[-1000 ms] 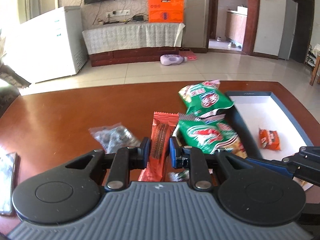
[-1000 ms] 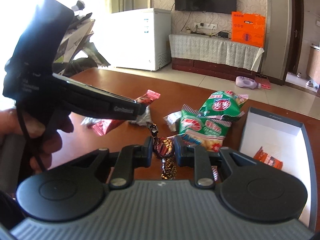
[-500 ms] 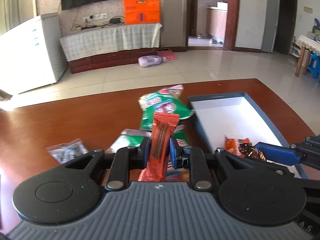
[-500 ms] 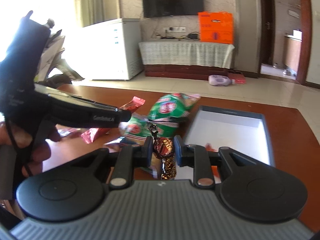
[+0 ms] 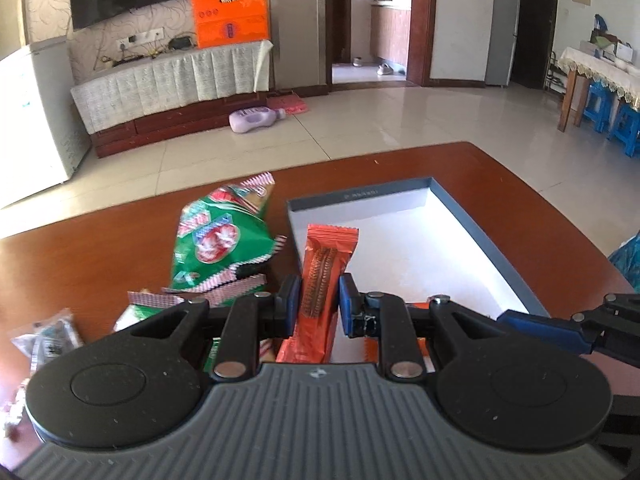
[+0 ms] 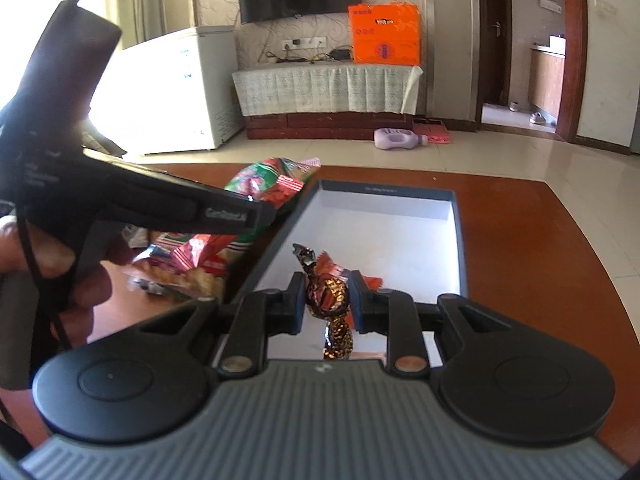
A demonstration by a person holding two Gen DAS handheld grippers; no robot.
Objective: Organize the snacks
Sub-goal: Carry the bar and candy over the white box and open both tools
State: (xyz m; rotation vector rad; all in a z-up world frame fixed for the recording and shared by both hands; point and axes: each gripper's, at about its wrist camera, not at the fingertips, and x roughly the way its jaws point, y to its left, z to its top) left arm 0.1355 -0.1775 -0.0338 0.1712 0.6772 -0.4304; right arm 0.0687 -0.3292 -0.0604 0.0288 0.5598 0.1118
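**Operator:** What do I hold, and where does it sit?

**Guide:** Your left gripper (image 5: 319,300) is clamped narrow on the bar (image 5: 326,276), which stands upright between the pads. Your right gripper (image 6: 325,300) is closed tight on the candy (image 6: 326,298), whose twisted foil ends stick out above and below the pads.

**Operator:** What has changed?

**Guide:** A second ago both grippers faced the snack pile on the table (image 5: 100,248). Both have since swung across. The box (image 5: 460,224) now lies directly ahead of each gripper. Grip on both items is unchanged.

**Operator:** Describe the layout, near to far.

**Guide:** Just past your right pads, an orange packet (image 6: 332,268) lies on the box floor, behind the candy. Beyond it the floor is bare up to the far wall. From your left gripper, the bar's top overlaps the box's near-left edge. The green bags (image 5: 218,240) lie ahead to the left, outside the box. A clear packet (image 5: 46,336) lies at near left, blurred.

**Operator:** What follows for the task?

**Guide:** Transport appears nearly complete. Release looks due next. The candy seems well over the box. The bar seems only at its edge, so advance further before opening.
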